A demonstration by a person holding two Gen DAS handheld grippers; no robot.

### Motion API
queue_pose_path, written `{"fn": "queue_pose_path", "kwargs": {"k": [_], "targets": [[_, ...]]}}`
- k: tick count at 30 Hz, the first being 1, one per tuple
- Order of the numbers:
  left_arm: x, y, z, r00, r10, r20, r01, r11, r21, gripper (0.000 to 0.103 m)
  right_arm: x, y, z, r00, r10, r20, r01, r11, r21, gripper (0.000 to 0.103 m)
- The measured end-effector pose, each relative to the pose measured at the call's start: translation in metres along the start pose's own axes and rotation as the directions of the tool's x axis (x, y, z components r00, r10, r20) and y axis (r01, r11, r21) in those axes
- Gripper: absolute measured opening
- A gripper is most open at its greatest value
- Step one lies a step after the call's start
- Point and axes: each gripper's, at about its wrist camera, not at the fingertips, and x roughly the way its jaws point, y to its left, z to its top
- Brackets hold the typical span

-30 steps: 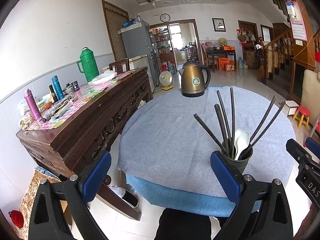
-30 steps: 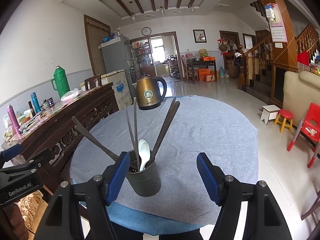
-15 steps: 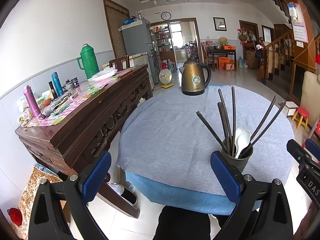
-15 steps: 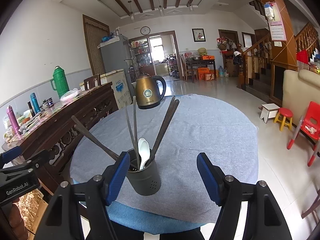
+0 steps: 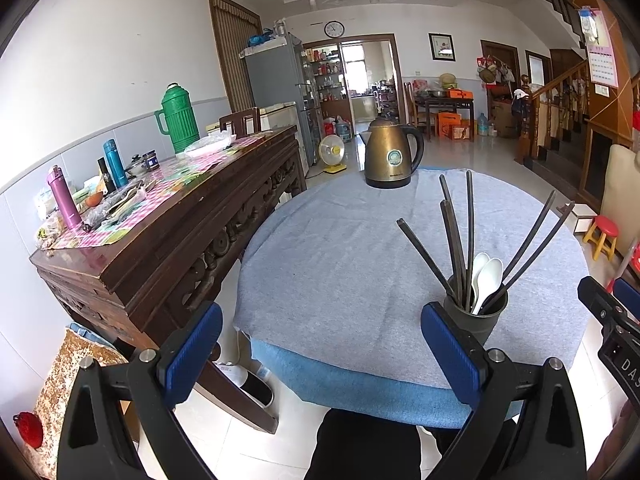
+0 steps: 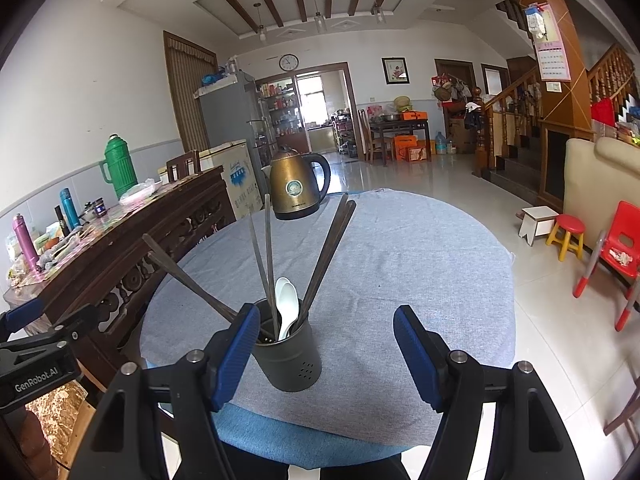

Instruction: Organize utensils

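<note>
A dark grey utensil cup stands near the front edge of the round table, which is covered with a grey-blue cloth. Several dark chopsticks and two white spoons stick out of it. My right gripper is open, held just in front of the cup, its left pad beside the rim without touching. My left gripper is open over the table's front left edge, with nothing between its pads; the cup sits behind its right pad.
A bronze electric kettle stands at the table's far side. A carved wooden sideboard to the left carries a green thermos, bottles and clutter. Red and yellow stools and a red chair stand on the floor at right.
</note>
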Motion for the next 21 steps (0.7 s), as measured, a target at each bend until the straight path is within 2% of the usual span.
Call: {"fn": "queue_pose_path", "kwargs": {"k": [21], "targets": [[-0.0024, 0.0031, -0.0007, 1.000, 0.001, 0.009, -0.001, 1.000, -0.007, 0.099, -0.0030, 0.0010, 0.0020, 1.000, 0.003, 0.004, -0.003, 1.000, -0.002, 0.073]]}}
